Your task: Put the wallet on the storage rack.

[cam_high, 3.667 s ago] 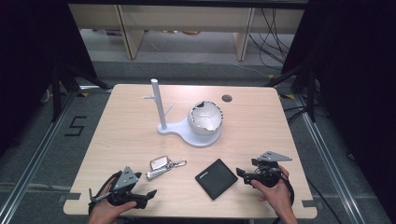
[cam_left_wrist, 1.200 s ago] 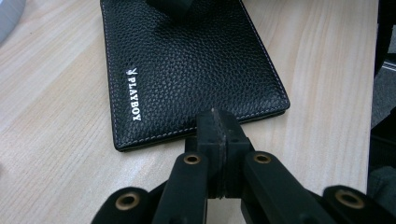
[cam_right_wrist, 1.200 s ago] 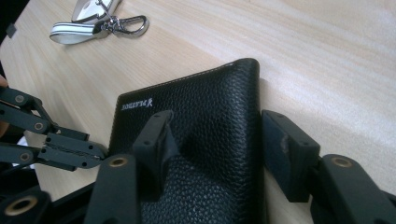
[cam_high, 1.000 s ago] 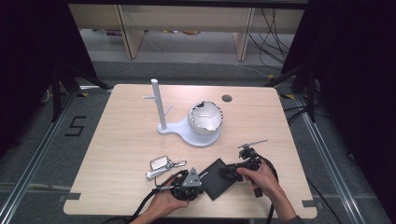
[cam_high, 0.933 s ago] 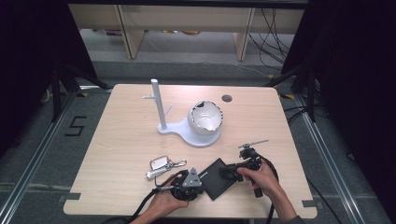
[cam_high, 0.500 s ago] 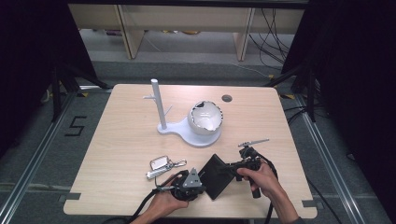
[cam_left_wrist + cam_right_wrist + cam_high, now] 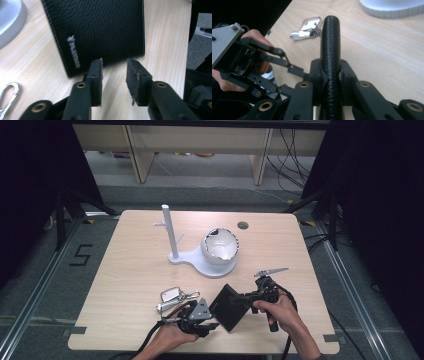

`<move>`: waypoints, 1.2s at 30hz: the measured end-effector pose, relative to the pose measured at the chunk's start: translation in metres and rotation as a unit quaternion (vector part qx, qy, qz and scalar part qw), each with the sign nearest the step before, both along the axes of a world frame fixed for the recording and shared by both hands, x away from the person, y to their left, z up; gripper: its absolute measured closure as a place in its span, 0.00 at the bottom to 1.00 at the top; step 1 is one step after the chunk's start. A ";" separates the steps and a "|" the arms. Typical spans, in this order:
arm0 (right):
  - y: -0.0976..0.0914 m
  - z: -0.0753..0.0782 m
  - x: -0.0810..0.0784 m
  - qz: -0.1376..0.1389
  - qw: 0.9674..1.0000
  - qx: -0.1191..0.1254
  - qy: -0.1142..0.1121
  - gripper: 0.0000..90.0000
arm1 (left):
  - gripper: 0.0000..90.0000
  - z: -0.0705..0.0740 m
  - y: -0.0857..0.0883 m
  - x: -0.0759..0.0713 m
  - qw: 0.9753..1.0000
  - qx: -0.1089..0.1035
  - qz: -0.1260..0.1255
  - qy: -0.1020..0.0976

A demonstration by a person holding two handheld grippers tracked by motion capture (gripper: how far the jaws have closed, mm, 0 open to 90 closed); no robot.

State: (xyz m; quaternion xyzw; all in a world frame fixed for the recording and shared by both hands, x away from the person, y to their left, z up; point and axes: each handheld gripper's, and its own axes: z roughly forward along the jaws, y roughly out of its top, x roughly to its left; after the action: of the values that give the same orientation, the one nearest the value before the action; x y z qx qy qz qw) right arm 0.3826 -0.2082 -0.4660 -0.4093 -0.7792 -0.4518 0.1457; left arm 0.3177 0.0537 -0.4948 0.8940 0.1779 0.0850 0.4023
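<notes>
A black textured wallet (image 7: 230, 306) is tilted up off the wooden table (image 7: 130, 270). My right gripper (image 7: 246, 297) is shut on its right edge. In the right gripper view the wallet (image 7: 330, 37) stands edge-on between the pressed pads of that gripper (image 7: 330, 68). My left gripper (image 7: 214, 315) sits at the wallet's lower left corner. Its jaws have just been opening. In the left gripper view it (image 7: 114, 67) is open, the wallet (image 7: 100, 30) lies just beyond the tips, and nothing is between the pads.
A bunch of keys with a silver fob (image 7: 175, 297) lies left of the wallet, close to the left hand. A white stand (image 7: 169, 230) with a pole and a white bowl (image 7: 220, 245) sits mid-table. The table's front edge is just below both hands.
The right gripper has closed on the wallet and raised that side, so the wallet now tilts off the table. The left gripper's jaws have come apart; that hand stayed in place.
</notes>
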 end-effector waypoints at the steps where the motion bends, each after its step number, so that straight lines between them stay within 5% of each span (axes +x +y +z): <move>1: -0.001 0.002 0.000 0.001 1.000 -0.004 -0.015 0.86 | 0.69 0.001 0.003 -0.001 1.000 0.000 0.004 0.000; 4: -0.003 0.008 0.000 0.000 1.000 0.009 -0.013 0.86 | 0.59 0.004 0.012 -0.006 1.000 -0.011 0.022 0.008; 8: -0.008 0.016 0.004 -0.006 0.999 0.015 -0.029 0.86 | 0.47 0.011 0.025 -0.013 1.000 0.007 0.022 0.007; 14: -0.017 0.032 0.016 -0.023 0.998 0.007 -0.053 0.86 | 0.40 0.013 0.056 -0.017 0.998 0.001 0.068 0.014; 16: -0.017 0.037 0.015 -0.033 0.999 0.005 -0.035 0.86 | 0.39 0.013 0.061 -0.017 0.997 -0.002 0.076 0.015; 19: -0.022 0.045 0.024 -0.035 0.997 0.003 -0.064 0.85 | 0.38 0.014 0.079 -0.018 0.995 -0.011 0.100 0.014; 24: -0.025 0.055 0.030 -0.049 0.997 0.004 -0.059 0.86 | 0.37 0.015 0.090 -0.021 0.993 -0.018 0.117 0.014; 29: -0.027 0.064 0.040 -0.054 0.996 0.003 -0.070 0.86 | 0.36 0.014 0.107 -0.020 0.992 0.003 0.130 0.005; 30: -0.026 0.067 0.041 -0.059 0.997 0.006 -0.052 0.86 | 0.36 0.012 0.108 -0.021 0.991 -0.005 0.137 0.011; 31: -0.027 0.069 0.043 -0.061 0.997 0.002 -0.056 0.86 | 0.35 0.010 0.109 -0.022 0.989 -0.016 0.143 0.016; 32: -0.027 0.072 0.047 -0.060 0.996 0.001 -0.067 0.86 | 0.35 0.011 0.113 -0.020 0.990 -0.002 0.138 0.009; 34: -0.027 0.074 0.048 -0.064 0.996 0.001 -0.063 0.86 | 0.34 0.009 0.116 -0.021 0.989 -0.009 0.147 0.011; 35: -0.029 0.077 0.055 -0.069 0.995 -0.003 -0.078 0.86 | 0.34 0.009 0.122 -0.021 0.989 -0.004 0.150 0.007; 36: -0.028 0.078 0.056 -0.075 0.995 0.000 -0.067 0.86 | 0.34 0.007 0.123 -0.021 0.987 -0.012 0.162 0.009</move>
State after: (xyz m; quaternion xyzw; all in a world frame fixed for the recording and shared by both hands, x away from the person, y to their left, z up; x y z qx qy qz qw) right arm 0.4381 -0.2366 -0.3875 -0.4360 -0.7542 -0.4875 0.0589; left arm 0.2967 0.1770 -0.4874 0.8495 0.3246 0.1389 0.3921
